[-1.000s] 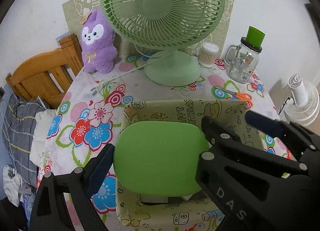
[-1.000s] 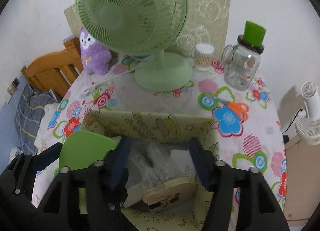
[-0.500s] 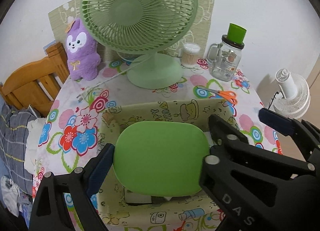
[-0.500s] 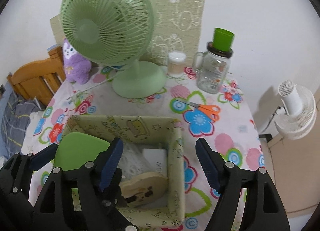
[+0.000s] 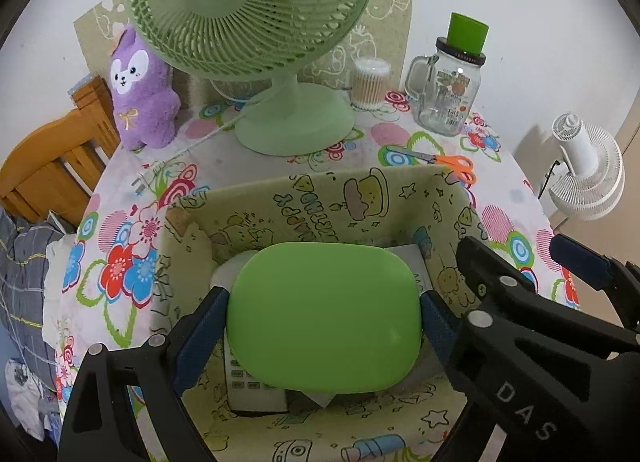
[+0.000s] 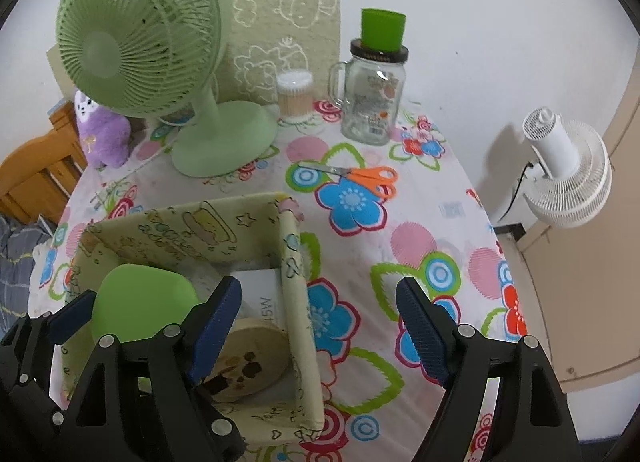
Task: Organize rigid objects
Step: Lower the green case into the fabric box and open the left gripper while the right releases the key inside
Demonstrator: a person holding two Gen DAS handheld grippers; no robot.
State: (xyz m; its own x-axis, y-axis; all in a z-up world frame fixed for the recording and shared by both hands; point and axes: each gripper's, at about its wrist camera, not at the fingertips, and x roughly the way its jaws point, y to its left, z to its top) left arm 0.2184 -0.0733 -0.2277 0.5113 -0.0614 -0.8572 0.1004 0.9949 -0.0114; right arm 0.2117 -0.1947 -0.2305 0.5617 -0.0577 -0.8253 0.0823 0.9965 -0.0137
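My left gripper (image 5: 324,314) is shut on a flat green rounded lid (image 5: 324,314) and holds it inside the open cartoon-print box (image 5: 320,189). Under the lid lie a white remote (image 5: 248,382) and white cards. In the right wrist view the lid (image 6: 140,302) shows in the box (image 6: 292,262) beside a round wooden disc (image 6: 244,358) and a white card. My right gripper (image 6: 316,326) is open and empty, straddling the box's right wall. Orange-handled scissors (image 6: 360,177) lie on the cloth beyond the box.
A green desk fan (image 5: 256,21), a purple plush (image 5: 140,89), a cotton-swab jar (image 5: 370,83) and a glass mug jar with green cup (image 5: 448,89) stand at the back. A white fan (image 6: 568,173) stands off the table's right. A wooden chair (image 5: 48,165) is left.
My left gripper has lowered the green lid further into the box. My right gripper has moved right and back, out from the box, and now straddles its right wall.
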